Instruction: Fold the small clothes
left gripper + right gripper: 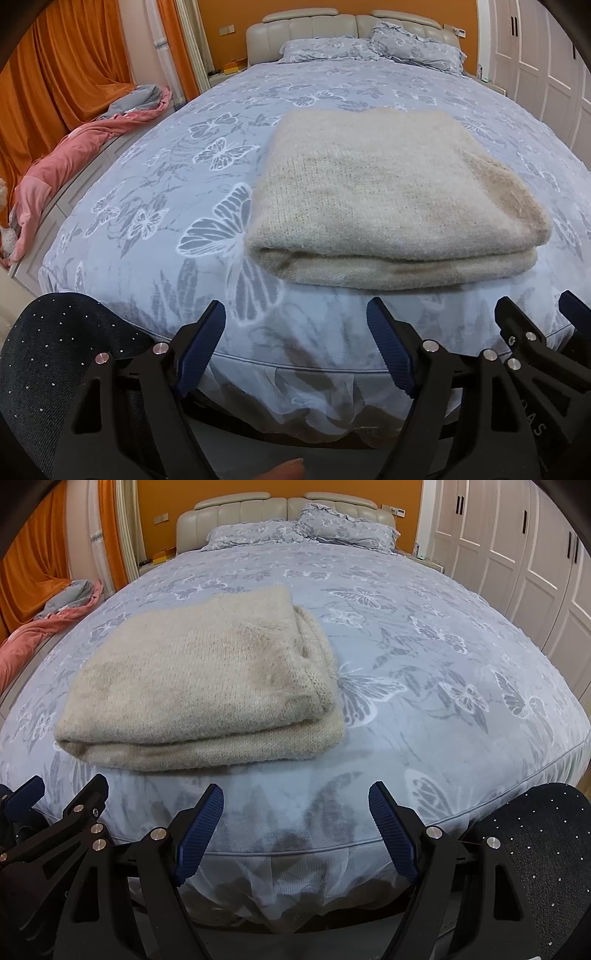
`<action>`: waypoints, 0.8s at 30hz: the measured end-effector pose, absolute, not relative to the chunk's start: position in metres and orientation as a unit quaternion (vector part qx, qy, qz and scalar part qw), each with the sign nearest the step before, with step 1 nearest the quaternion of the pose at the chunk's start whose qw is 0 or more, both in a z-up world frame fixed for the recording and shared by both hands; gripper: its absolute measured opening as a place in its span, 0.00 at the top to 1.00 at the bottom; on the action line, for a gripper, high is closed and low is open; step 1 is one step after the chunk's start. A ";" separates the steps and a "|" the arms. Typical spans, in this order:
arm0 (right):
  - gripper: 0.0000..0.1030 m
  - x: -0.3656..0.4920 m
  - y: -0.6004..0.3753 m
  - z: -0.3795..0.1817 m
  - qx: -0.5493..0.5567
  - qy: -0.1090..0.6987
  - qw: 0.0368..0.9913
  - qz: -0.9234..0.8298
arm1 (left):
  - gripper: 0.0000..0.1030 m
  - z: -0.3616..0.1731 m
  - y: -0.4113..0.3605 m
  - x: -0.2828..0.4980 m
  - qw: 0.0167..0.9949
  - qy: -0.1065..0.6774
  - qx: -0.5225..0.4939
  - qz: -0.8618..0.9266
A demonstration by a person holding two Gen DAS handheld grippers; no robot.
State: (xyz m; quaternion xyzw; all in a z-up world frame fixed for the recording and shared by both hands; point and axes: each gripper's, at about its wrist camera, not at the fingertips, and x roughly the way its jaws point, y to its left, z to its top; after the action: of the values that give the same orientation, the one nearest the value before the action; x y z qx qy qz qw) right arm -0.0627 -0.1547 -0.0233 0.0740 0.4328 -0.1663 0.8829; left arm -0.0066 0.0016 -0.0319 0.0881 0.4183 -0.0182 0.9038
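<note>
The left gripper [295, 325] hangs off the foot of the bed, its blue-padded fingers [201, 347] spread wide with nothing between them. The right gripper [295, 805] sits level with it, fingers [393, 830] likewise parted and empty. Each shows at the edge of the other's view, so the two are side by side and close, not touching anything on the bed. A dark sleeve [48, 369] dotted with small studs sits just outside the left gripper; the same fabric lies outside the right one.

Directly below and ahead of both grippers is the bed edge [295, 369], with a thin gauzy skirt hanging under it. The bed cover [424, 701] is pale blue with white butterflies.

Just beyond the edge, ahead of the left gripper and a little to its right, lies the sweater [391, 206]. From the right gripper it lies ahead and to the left [199, 686]. It is cream and fuzzy, folded into a flat rectangular stack of several layers, with the rounded fold facing the grippers. Its loose ends are bunched at the side nearest the right gripper. It rests on the cover, apart from both grippers.

Farther off, to the left of the left gripper, a pink blanket [66, 155] trails along a ledge beside the bed, before orange curtains [62, 66]. At the far end lie two pillows [306, 530] against a padded headboard [258, 507]. White wardrobe doors [517, 554] stand to the right.
</note>
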 end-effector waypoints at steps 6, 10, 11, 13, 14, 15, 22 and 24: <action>0.24 -0.062 -0.156 -0.024 0.073 0.433 0.883 -0.166 | 0.28 -0.032 0.000 -0.007 0.903 0.419 0.087 -0.019; 0.24 -0.062 -0.156 -0.024 0.073 0.433 0.883 -0.166 | 0.27 -0.032 -0.001 -0.006 0.903 0.420 0.087 -0.019; 0.24 -0.062 -0.156 -0.024 0.073 0.433 0.883 -0.166 | 0.27 -0.032 -0.001 -0.006 0.903 0.421 0.087 -0.019; 0.24 -0.062 -0.156 -0.024 0.073 0.433 0.883 -0.166 | 0.27 -0.032 0.000 -0.006 0.903 0.421 0.087 -0.020; 0.24 -0.062 -0.156 -0.024 0.073 0.433 0.883 -0.166 | 0.27 -0.032 -0.001 -0.005 0.902 0.421 0.087 -0.019; 0.24 -0.062 -0.157 -0.024 0.073 0.433 0.883 -0.166 | 0.27 -0.033 -0.001 -0.005 0.902 0.422 0.087 -0.020; 0.24 -0.062 -0.158 -0.025 0.073 0.433 0.883 -0.165 | 0.27 -0.034 -0.001 -0.005 0.902 0.422 0.088 -0.021; 0.24 -0.061 -0.158 -0.025 0.073 0.433 0.883 -0.165 | 0.27 -0.035 0.000 -0.005 0.902 0.423 0.088 -0.021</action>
State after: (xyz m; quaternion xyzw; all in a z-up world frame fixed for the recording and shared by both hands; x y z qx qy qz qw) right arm -0.0613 -0.1584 -0.0246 0.0725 0.4332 -0.1651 0.8831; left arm -0.0047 0.0001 -0.0349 0.0882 0.4225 -0.0215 0.9018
